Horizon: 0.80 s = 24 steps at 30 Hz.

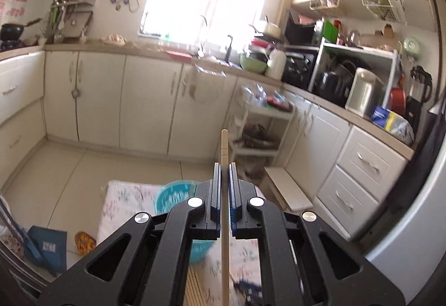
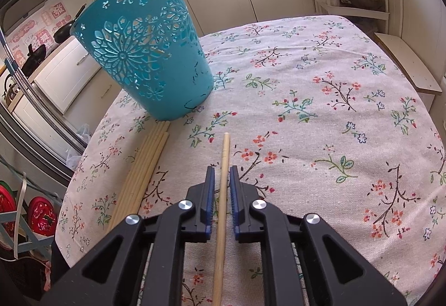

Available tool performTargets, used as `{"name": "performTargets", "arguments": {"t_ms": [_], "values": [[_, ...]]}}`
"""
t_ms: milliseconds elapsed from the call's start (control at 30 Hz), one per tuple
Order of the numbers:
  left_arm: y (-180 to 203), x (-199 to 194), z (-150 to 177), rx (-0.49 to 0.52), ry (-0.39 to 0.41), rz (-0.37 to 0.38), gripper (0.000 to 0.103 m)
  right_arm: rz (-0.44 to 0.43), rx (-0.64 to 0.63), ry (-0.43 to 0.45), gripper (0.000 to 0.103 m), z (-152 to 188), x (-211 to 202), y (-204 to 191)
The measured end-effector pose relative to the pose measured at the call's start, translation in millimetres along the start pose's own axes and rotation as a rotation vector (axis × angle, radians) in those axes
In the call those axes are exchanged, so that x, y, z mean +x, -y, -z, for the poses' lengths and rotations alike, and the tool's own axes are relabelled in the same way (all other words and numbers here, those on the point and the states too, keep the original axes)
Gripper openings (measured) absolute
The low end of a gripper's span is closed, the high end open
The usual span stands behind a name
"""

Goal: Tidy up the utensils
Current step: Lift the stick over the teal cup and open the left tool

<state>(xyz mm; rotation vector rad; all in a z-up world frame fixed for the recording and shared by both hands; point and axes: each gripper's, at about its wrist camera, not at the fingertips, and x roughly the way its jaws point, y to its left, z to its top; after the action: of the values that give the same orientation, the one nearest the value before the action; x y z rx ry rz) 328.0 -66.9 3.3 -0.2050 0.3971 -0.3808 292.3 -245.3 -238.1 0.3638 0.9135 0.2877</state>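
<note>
Mid-task: left gripper (image 1: 224,166) clamped on one pale wooden chopstick (image 1: 224,149); right gripper (image 2: 222,170) slightly open around another wooden chopstick (image 2: 223,180); bundle of bamboo chopsticks (image 2: 142,172) unsorted beside perforated teal plastic basket (image 2: 145,49).

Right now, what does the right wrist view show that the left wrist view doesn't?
Only the right wrist view shows the row of chopsticks lying whole beside the basket's base, and the right claw around one chopstick, its pads not clearly touching. Only the left wrist view shows the left claw shut on its chopstick, raised over the floor. Both show the teal basket on the flowered tablecloth.
</note>
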Motion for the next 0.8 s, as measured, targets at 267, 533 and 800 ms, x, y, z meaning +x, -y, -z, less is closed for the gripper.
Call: {"name": "performTargets", "arguments": {"t_ms": [267,533,800], "values": [[-8.6,51.4,-32.9,-0.050,0.148,-0.100,0.005,0.016,-0.014,0.007,0.012,1.9,0.8,-3.7],[-27.2,109.2,-26.1,-0.065,0.221,-0.212,0.005,0.019,-0.018,0.012,0.012,3.9,0.6,-7.3],[-56.4,152.7,3.3,-0.111,0.188,-0.269,0.005,0.018,-0.018,0.013,0.012,4.2,1.0,-7.2]]}}
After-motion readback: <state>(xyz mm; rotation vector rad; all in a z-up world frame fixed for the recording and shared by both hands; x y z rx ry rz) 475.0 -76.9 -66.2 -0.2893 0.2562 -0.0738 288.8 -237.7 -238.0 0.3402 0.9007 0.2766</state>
